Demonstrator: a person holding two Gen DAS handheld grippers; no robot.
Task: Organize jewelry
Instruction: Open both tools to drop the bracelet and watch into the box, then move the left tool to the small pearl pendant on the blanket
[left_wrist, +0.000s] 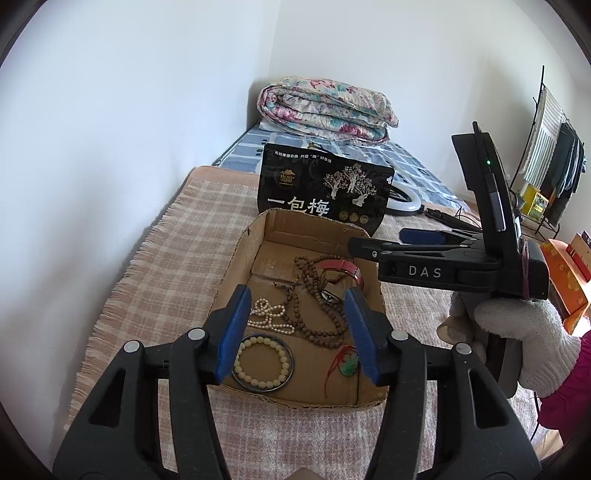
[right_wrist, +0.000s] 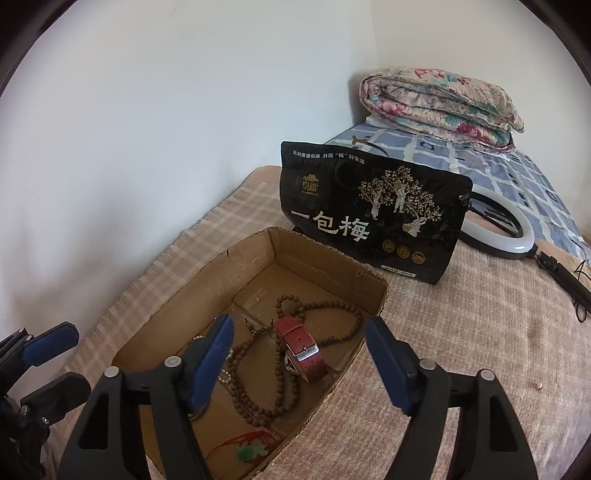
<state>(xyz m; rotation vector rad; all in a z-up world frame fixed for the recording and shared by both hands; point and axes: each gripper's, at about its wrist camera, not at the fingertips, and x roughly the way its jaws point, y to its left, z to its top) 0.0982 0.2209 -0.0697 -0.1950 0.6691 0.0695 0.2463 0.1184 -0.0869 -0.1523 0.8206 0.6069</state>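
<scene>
A shallow cardboard tray (left_wrist: 240, 251) (right_wrist: 332, 266) lies on the bed and holds the jewelry. In it are a long brown bead necklace (left_wrist: 317, 332) (right_wrist: 284, 387), a red-strap watch (left_wrist: 341, 266) (right_wrist: 301, 349), a white pearl strand (left_wrist: 267, 314), a cream bead bracelet inside a dark bangle (left_wrist: 263, 362), and a green pendant on red cord (left_wrist: 349, 363) (right_wrist: 253, 451). My left gripper (left_wrist: 295, 321) is open and empty above the tray's near end. My right gripper (right_wrist: 299, 354) is open and empty over the watch; it also shows in the left wrist view (left_wrist: 406, 240).
A black snack bag (left_wrist: 325, 188) (right_wrist: 373, 218) stands behind the tray. A ring light (right_wrist: 513, 229) lies behind it, its cable trailing right. A folded floral quilt (left_wrist: 325, 110) (right_wrist: 439, 107) sits at the bed's far end. A wall runs along the left.
</scene>
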